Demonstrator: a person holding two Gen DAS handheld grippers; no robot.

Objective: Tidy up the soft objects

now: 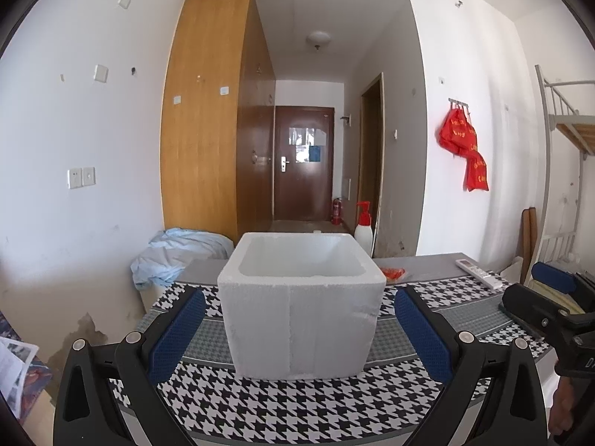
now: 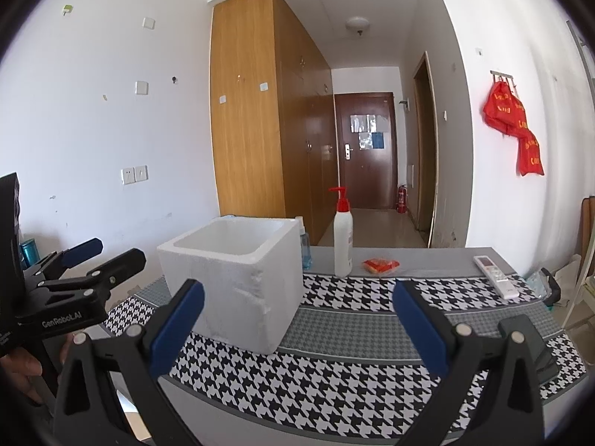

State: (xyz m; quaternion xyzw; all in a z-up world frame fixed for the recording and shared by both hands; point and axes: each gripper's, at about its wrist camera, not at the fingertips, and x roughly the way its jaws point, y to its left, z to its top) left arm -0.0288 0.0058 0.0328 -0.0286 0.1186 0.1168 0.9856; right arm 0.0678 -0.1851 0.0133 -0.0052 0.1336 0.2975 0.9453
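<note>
Orange packet point(image 2: 382, 265) at twelve o'clock from right tongs point(image 2: 297, 325), far across table point(image 2: 334, 379); nearer these than left tongs point(image 1: 299, 332). Both pairs apart, empty.

A foam box point(image 1: 302, 304) stands on my table point(image 1: 438, 265), near its left end. Behind it, to the right, stands a pump bottle point(image 2: 343, 239), with a small packet point(image 2: 381, 264) just right of that and a remote control point(image 2: 495, 276) farther right.
</note>
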